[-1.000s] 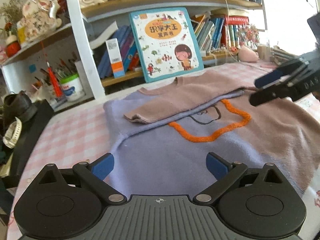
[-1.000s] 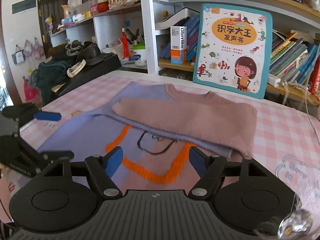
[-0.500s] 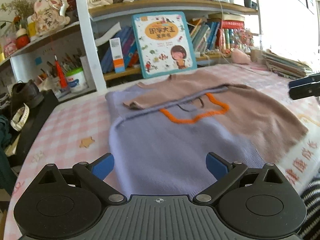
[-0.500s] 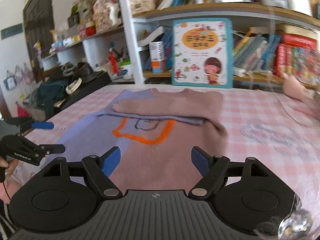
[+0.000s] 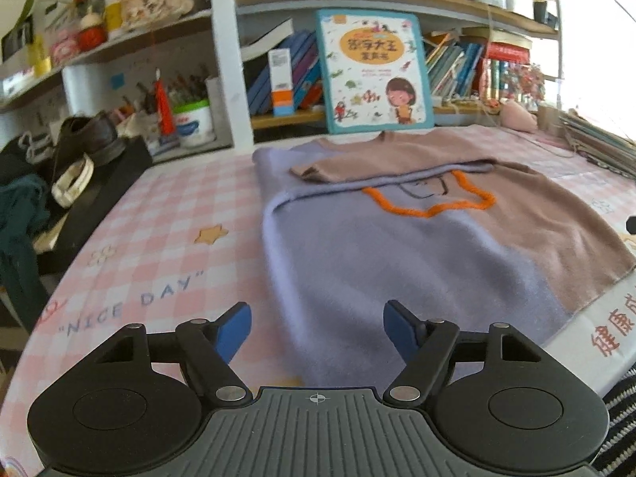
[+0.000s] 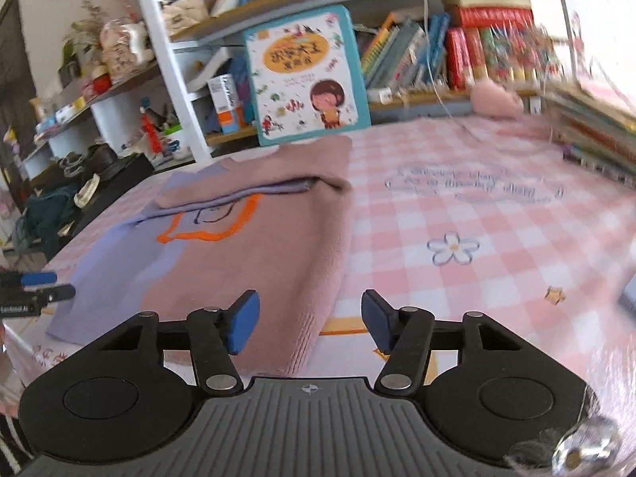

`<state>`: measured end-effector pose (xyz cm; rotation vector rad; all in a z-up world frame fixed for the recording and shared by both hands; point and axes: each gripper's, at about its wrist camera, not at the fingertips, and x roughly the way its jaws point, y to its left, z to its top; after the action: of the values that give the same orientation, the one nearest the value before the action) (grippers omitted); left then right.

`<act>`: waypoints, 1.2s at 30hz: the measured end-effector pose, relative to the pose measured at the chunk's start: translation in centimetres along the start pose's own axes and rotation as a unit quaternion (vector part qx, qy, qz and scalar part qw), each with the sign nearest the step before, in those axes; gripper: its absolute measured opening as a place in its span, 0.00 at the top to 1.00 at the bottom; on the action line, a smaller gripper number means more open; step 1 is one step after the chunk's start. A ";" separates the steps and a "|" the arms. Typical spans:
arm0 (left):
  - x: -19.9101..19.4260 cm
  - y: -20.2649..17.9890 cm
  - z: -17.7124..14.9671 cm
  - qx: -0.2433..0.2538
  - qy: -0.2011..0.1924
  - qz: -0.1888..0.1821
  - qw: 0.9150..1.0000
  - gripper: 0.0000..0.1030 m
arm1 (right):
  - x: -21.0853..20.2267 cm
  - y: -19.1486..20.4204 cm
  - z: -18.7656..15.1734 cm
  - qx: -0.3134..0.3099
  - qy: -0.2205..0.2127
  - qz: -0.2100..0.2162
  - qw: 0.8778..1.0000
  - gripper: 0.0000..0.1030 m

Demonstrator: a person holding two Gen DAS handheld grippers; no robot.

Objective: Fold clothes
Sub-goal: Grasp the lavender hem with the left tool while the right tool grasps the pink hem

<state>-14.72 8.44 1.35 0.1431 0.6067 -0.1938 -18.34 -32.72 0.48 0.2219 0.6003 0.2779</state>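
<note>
A lavender and brown sweater (image 5: 397,254) with an orange outline lies flat on the pink checked tablecloth (image 5: 159,238), its sleeves folded across the chest. My left gripper (image 5: 318,330) hovers over the lavender near-left hem corner. Its jaws are closing, with fabric lying below and between the pads, which do not press on it. In the right wrist view the sweater (image 6: 254,262) has its brown near-right corner between the jaws of my right gripper (image 6: 310,324), also closing and not pinching it. The left gripper (image 6: 35,286) shows at that view's left edge.
A children's book (image 5: 373,71) leans on the shelf behind the sweater. A black box with shoes (image 5: 87,183) borders the table's left side. Stacked books (image 6: 596,131) and a pink plush (image 6: 497,97) sit at the far right. A striped sleeve (image 5: 620,417) is at the near edge.
Both grippers have drawn back from over the sweater to its near hem, the right one swinging to the right corner and rolling. Both pairs of jaws stand narrower than before.
</note>
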 end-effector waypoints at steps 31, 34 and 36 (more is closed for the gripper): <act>1.0 2.2 0.4 -0.123 0.026 -0.053 0.991 0.61 | 2.7 -1.0 0.4 0.065 0.014 0.037 0.997 0.86; 0.8 2.5 -0.1 -0.130 0.030 -0.062 0.989 0.52 | 2.9 -2.0 0.1 0.097 0.017 0.046 0.994 0.82; 0.8 2.5 -0.2 -0.127 0.027 -0.063 0.990 0.54 | 2.9 -2.3 0.0 0.108 0.015 0.053 0.993 0.82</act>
<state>-13.61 10.77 0.87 -0.1363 0.6890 -0.2339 -15.58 -33.95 -1.69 0.4594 0.6493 0.3197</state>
